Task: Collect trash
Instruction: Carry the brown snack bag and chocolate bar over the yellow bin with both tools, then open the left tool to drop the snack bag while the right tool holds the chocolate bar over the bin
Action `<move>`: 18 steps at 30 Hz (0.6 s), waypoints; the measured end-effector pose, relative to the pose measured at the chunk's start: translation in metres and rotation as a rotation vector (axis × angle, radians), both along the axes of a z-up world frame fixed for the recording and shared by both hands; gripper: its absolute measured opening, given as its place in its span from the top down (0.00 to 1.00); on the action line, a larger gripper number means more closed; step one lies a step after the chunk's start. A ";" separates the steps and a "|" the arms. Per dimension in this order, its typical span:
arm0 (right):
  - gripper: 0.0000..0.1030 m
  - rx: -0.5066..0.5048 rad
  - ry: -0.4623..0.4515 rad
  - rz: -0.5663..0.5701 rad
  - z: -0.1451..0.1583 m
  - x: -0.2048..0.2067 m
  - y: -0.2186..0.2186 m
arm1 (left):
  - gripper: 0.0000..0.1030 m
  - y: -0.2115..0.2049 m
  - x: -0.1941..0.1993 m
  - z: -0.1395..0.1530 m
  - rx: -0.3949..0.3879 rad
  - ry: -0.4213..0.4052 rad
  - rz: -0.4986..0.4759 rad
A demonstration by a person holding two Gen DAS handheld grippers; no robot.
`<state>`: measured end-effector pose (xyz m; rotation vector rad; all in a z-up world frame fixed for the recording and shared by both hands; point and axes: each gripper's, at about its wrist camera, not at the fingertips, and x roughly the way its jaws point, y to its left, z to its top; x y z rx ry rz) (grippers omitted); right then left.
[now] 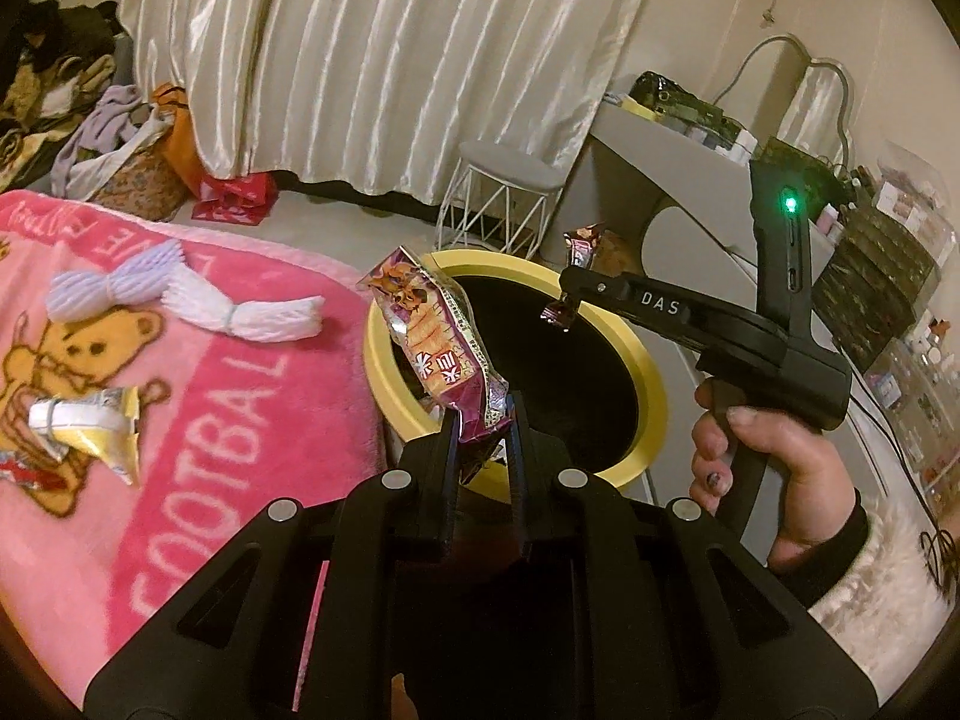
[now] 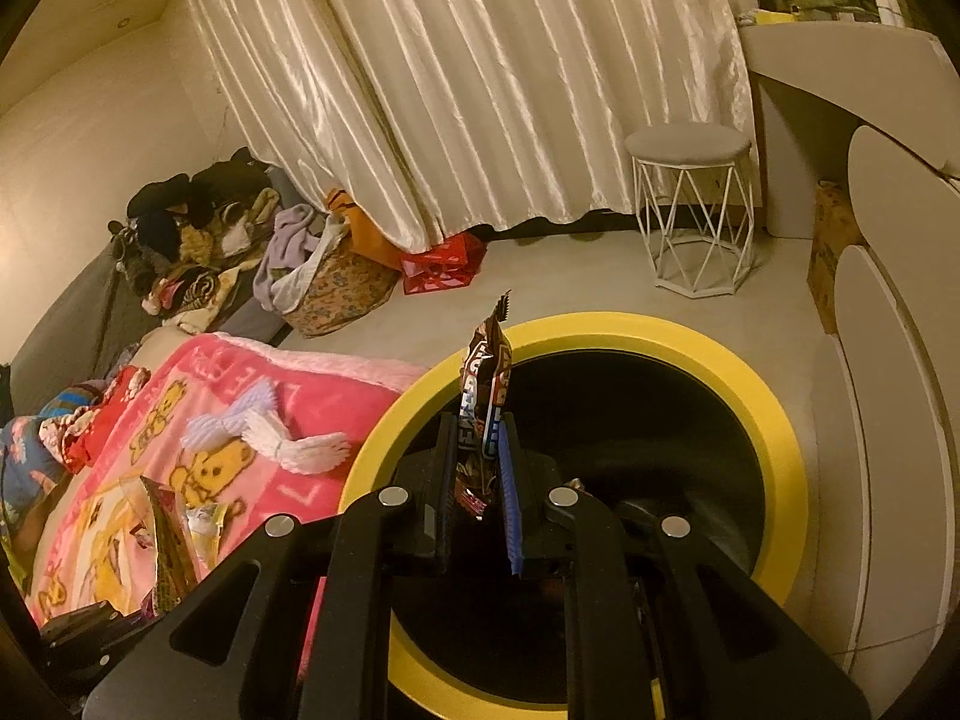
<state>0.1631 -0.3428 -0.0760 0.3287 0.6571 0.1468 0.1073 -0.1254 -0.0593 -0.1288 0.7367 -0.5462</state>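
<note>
Left gripper (image 1: 483, 420) pinches an orange snack wrapper (image 1: 441, 336), right gripper (image 2: 477, 456) a brown candy wrapper (image 2: 483, 384), both over the yellow-rimmed bin (image 2: 774, 414) beside the pink blanket (image 1: 198, 384), cream curtains (image 2: 480, 72) behind.

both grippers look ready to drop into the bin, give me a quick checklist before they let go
1. Left gripper shut on snack wrapper: ok.
2. Right gripper shut on candy wrapper: ok.
3. Candy wrapper over the opening of the yellow bin: ok.
4. Snack wrapper over the opening: not ok, it hangs at the near rim, partly over the pink blanket.
5. Room inside the bin: cannot tell, the inside is dark.
6. Trash left on the blanket: not ok, a crumpled yellow wrapper lies there.
</note>
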 end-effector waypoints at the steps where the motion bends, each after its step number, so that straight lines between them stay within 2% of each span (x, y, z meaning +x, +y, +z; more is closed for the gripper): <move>1: 0.87 -0.001 0.001 -0.002 -0.001 0.000 -0.001 | 0.91 -0.002 0.001 0.000 0.001 0.001 -0.003; 18: 0.87 -0.017 0.041 -0.002 -0.012 0.005 -0.014 | 0.91 -0.025 0.021 -0.005 0.020 0.006 -0.031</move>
